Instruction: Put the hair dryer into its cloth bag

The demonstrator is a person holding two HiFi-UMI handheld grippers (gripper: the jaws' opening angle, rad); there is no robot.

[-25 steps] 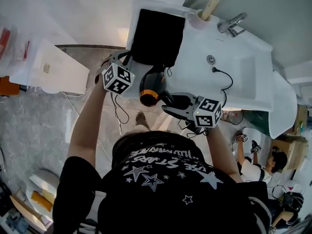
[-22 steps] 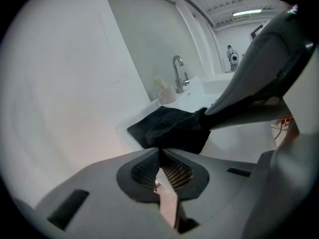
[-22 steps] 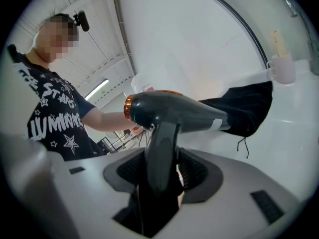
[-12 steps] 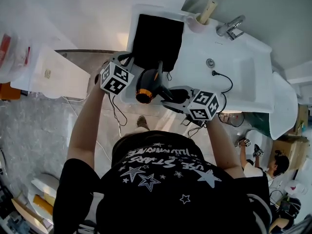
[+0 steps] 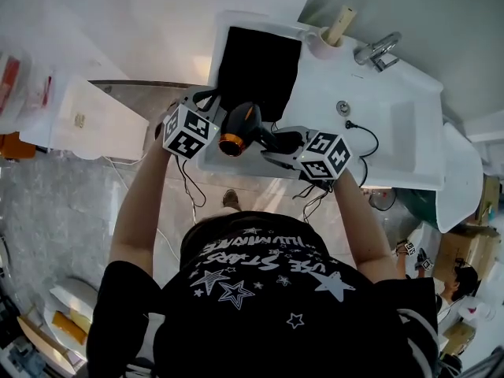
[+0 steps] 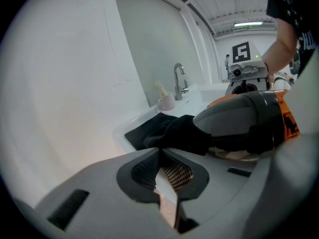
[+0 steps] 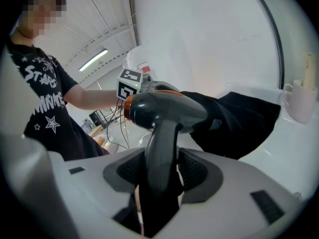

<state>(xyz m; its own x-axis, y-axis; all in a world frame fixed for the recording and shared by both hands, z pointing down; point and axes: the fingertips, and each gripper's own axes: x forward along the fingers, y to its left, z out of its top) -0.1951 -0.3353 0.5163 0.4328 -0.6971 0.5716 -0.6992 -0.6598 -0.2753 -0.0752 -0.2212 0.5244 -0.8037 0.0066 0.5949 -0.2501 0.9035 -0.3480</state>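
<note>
Nearby, cup [image 5: 318, 42] sits beside cloth bag [image 5: 260, 61].

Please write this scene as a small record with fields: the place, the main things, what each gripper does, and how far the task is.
place: white sink counter with a faucet
cloth bag: black, lying on the counter beside the basin
hair dryer: dark grey with an orange ring at the rear; its front end is inside the bag's mouth
left gripper: jaws shut on the bag's edge
right gripper: jaws closed on the dryer's handle
task state: not yet done; most of the dryer's body shows outside the bag
</note>
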